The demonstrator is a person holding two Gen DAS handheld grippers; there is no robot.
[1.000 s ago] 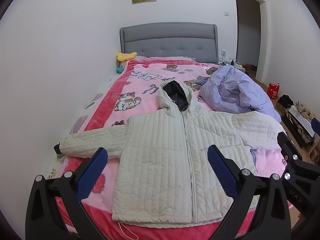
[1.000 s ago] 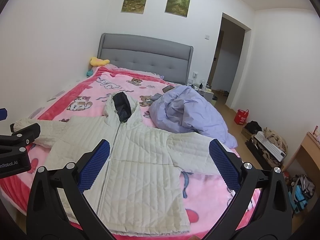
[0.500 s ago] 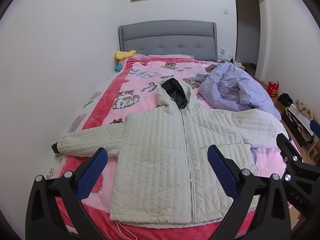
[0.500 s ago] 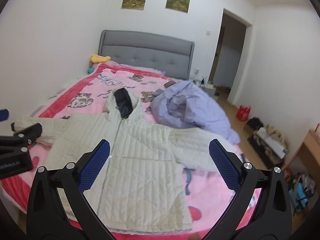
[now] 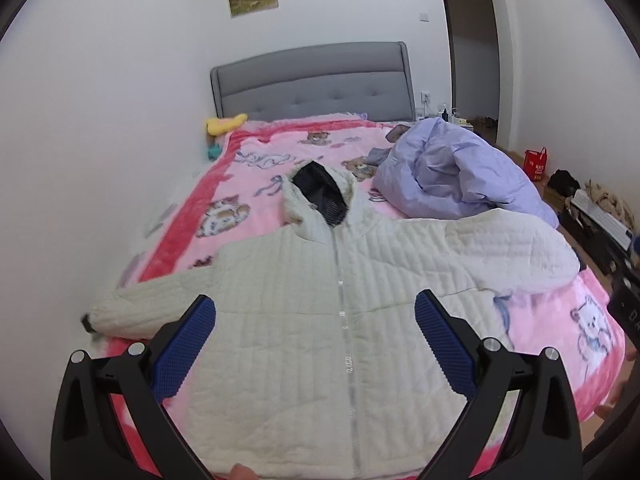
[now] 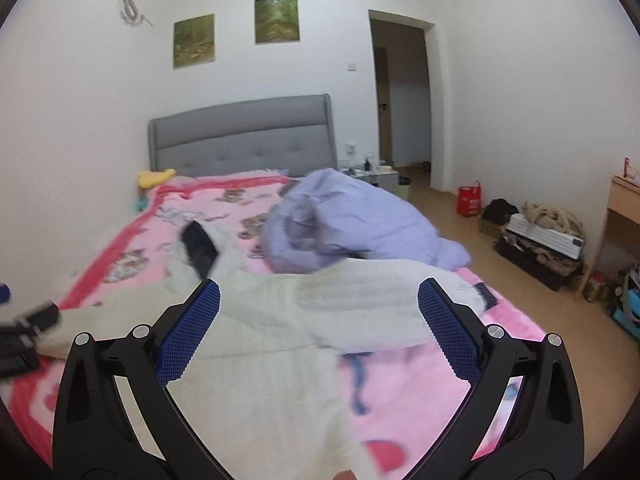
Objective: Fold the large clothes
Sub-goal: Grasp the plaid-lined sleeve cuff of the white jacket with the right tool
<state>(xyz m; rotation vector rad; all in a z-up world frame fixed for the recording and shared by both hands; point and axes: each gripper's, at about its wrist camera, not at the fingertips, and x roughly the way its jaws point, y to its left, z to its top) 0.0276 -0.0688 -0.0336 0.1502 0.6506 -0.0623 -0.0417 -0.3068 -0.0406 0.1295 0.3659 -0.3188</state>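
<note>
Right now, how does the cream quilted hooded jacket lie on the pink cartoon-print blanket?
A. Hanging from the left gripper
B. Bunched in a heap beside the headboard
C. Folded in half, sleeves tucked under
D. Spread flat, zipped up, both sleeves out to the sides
D: the cream quilted hooded jacket lies flat on the pink cartoon-print blanket with its front zipper closed and a sleeve stretched out to each side; the left gripper is open and holds nothing.
</note>
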